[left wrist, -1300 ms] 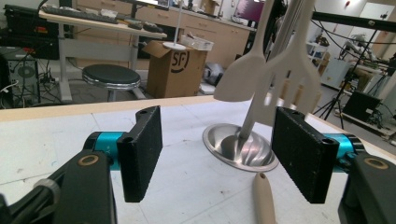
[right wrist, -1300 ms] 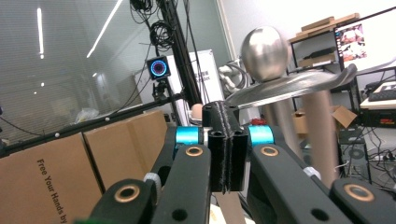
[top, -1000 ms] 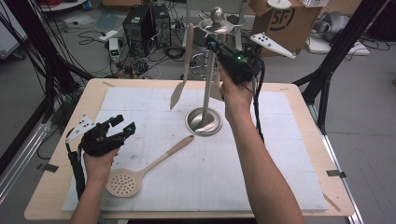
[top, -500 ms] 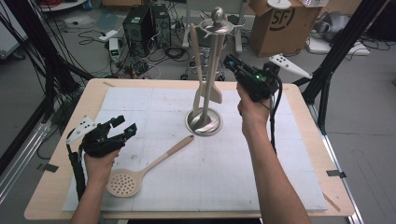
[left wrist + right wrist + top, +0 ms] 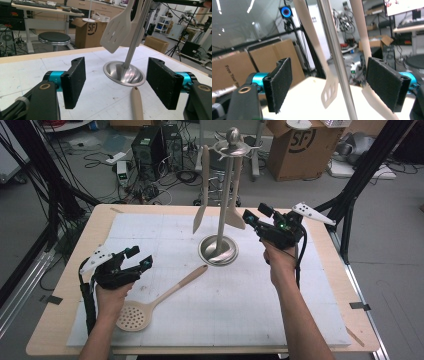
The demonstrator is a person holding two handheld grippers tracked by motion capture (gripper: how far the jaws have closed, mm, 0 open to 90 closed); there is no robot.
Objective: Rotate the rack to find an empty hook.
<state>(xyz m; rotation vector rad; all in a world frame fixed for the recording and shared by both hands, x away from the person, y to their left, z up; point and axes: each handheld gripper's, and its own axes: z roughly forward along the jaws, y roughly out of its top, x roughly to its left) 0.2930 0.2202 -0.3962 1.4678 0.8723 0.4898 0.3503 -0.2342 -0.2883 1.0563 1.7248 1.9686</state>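
Lying flat on the bench (image 5: 320, 320), the skimmer (image 5: 160, 296) points its handle at the rack base (image 5: 218, 251), nearest my left fingers (image 5: 136, 257), spread and empty; right fingers (image 5: 255, 215) just opened, empty too.

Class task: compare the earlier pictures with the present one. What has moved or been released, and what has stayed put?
The right gripper hung a utensil on the stand, its jaws have just been opening with nothing between them, and it dropped down to the stand's right. Unchanged: the left gripper, open, and the skimmer on the mat.
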